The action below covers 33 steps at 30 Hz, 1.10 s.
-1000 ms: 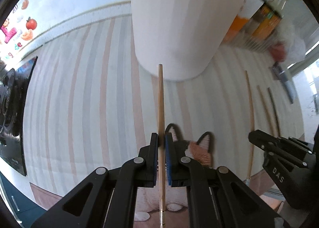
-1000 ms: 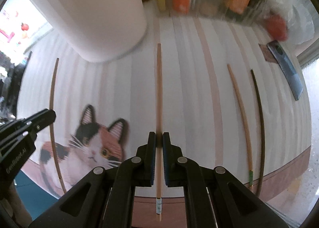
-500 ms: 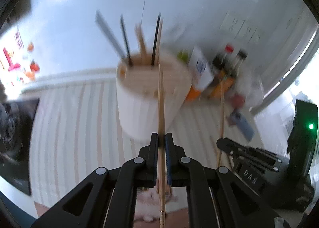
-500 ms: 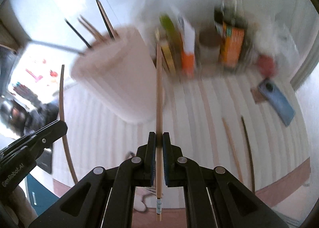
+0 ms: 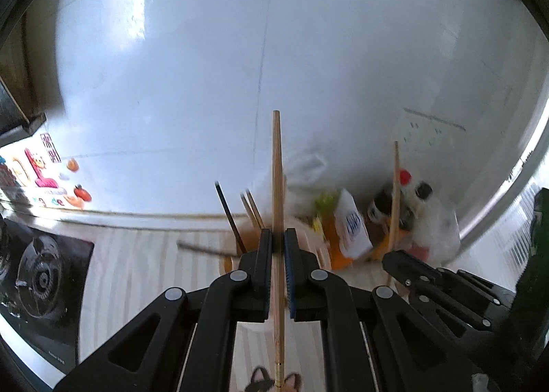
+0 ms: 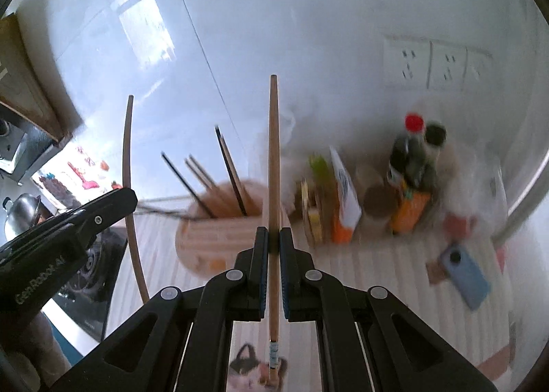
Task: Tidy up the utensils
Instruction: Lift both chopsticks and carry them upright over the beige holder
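Note:
My left gripper [image 5: 278,237] is shut on a light wooden chopstick [image 5: 276,165] that points up and forward. My right gripper [image 6: 273,237] is shut on another wooden chopstick [image 6: 273,138], also pointing up. Both are raised above the striped mat. A round pale utensil holder [image 6: 219,237] stands just beyond and below them, with several dark and wooden chopsticks [image 6: 226,165] leaning in it. The holder [image 5: 315,241] is mostly hidden behind my left fingers. The right gripper [image 5: 442,282] and its chopstick [image 5: 395,193] show at the right of the left wrist view; the left gripper [image 6: 68,220] and its chopstick [image 6: 128,179] show at the left of the right wrist view.
Sauce bottles [image 6: 415,165], cartons [image 6: 343,193] and packets stand against the white wall behind the holder. A blue phone [image 6: 465,278] lies on the mat at the right. A black stove [image 5: 41,275] is at the left. A cat picture [image 6: 254,371] is on the mat below.
Both grippers have lifted and tilted up from the mat, each keeping its chopstick. The holder, which filled the view one second ago, now sits lower with its rim and contents visible.

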Available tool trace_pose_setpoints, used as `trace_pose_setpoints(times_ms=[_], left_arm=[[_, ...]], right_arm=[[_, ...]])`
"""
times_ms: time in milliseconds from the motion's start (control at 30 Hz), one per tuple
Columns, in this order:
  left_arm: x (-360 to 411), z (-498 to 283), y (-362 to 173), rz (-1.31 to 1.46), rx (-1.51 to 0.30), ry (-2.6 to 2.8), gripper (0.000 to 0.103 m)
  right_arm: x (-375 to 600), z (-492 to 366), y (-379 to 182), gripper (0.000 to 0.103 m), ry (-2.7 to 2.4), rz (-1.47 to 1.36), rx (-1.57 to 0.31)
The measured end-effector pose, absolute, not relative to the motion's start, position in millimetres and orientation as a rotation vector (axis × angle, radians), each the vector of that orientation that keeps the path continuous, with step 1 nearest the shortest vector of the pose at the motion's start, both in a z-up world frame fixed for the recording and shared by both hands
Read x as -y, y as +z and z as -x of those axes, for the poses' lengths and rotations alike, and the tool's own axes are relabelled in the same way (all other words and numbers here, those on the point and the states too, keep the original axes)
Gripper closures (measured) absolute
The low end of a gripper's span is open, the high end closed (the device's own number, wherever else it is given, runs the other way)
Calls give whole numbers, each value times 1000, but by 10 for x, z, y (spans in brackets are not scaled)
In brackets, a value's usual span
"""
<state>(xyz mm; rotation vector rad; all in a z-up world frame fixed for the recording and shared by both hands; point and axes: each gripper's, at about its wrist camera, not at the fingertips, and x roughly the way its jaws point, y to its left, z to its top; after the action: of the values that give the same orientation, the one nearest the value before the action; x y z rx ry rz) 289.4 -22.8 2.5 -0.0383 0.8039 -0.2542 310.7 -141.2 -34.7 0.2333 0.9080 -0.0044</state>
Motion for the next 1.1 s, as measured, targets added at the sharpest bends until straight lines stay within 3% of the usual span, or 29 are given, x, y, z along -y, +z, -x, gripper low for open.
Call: trace_pose_setpoints(times_ms=[400, 1100], left_arm=[[27, -3574, 109, 102, -726, -118, 99], [-3, -4299, -500, 218, -729, -89, 98]], right_arm=[[1463, -3802, -265, 96, 19, -237, -795], [1416, -4398, -753, 96, 51, -313, -646]])
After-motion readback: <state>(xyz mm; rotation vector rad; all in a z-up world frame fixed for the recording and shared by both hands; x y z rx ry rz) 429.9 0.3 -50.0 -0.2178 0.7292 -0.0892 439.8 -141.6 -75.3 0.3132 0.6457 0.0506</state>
